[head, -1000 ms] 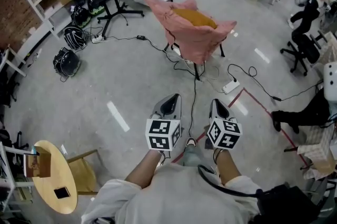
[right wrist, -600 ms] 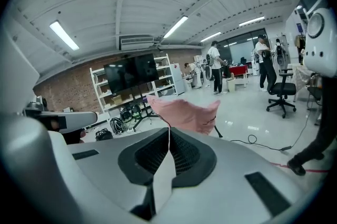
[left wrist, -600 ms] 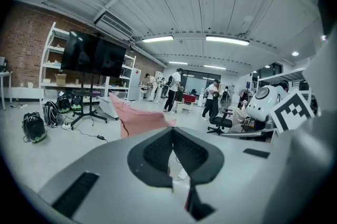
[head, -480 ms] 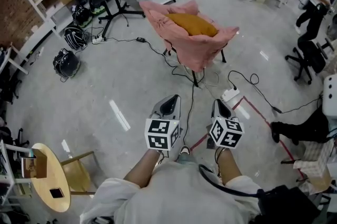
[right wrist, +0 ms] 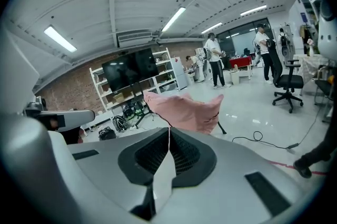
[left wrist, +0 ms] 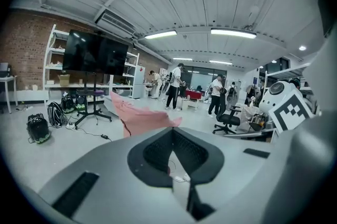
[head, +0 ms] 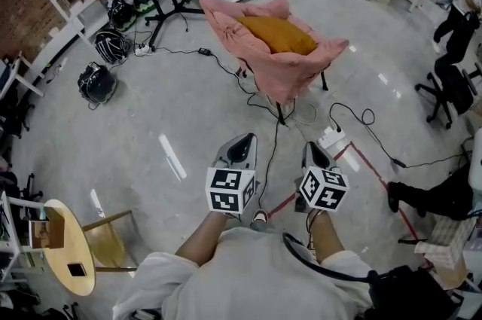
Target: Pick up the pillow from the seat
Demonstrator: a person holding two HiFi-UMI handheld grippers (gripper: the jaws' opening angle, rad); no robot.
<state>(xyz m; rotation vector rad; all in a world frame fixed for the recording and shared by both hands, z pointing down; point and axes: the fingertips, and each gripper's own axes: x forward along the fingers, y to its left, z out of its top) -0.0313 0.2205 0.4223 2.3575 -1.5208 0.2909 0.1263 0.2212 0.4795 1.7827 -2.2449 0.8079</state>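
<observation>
An orange pillow (head: 279, 35) lies on the seat of a chair draped in pink cloth (head: 290, 70), in the upper middle of the head view. The pink chair also shows ahead in the left gripper view (left wrist: 142, 120) and the right gripper view (right wrist: 184, 109); the pillow is hidden there. My left gripper (head: 239, 149) and right gripper (head: 315, 154) are held side by side well short of the chair, above the floor. Both are shut with nothing between their jaws.
Black cables (head: 263, 104) and a white power strip (head: 331, 136) lie on the floor between me and the chair. Red floor tape (head: 376, 164) runs right. A TV stand (head: 162, 6), shelves, bags (head: 98, 81) stand left; a round wooden table (head: 71, 258) lower left. People and office chairs (head: 452, 81) at right.
The chair with the pillow has shifted slightly nearer and rightward in the head view as I step forward. Both grippers keep their pose and stay shut.
</observation>
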